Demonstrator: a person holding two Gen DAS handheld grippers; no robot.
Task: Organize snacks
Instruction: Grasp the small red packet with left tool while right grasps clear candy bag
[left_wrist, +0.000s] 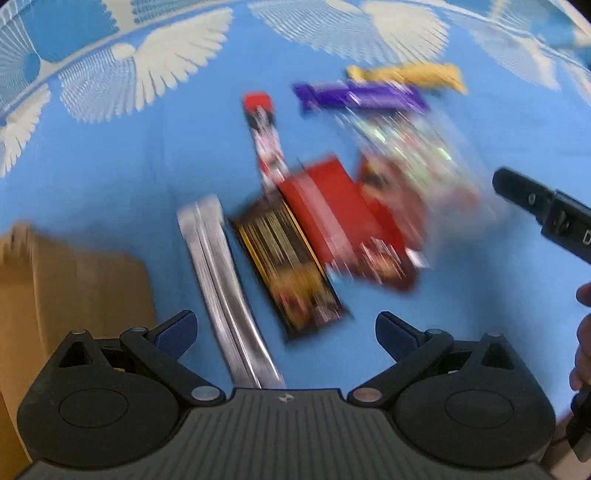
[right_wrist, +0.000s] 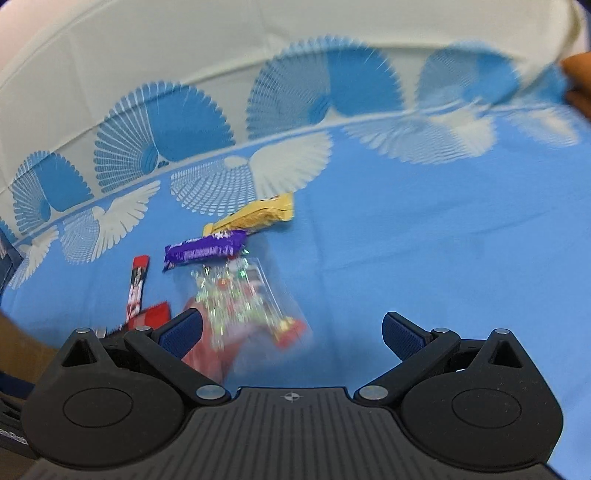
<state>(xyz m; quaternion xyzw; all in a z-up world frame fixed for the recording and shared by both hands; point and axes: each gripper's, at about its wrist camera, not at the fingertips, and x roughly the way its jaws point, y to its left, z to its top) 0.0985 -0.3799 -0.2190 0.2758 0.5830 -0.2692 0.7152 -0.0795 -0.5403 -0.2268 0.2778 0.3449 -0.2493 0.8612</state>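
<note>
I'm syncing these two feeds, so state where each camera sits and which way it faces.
Left wrist: on the left claw, open, looking down at the snacks on the blue cloth; a hand and the other claw's finger show at the right.
Right wrist: on the right claw, open, facing across the cloth.
Shared: purple bar, yellow bar.

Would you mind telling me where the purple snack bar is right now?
The purple snack bar lies on the blue cloth at the far end of the pile, touching the yellow wrapper behind it, with the clear candy bag just in front.
</note>
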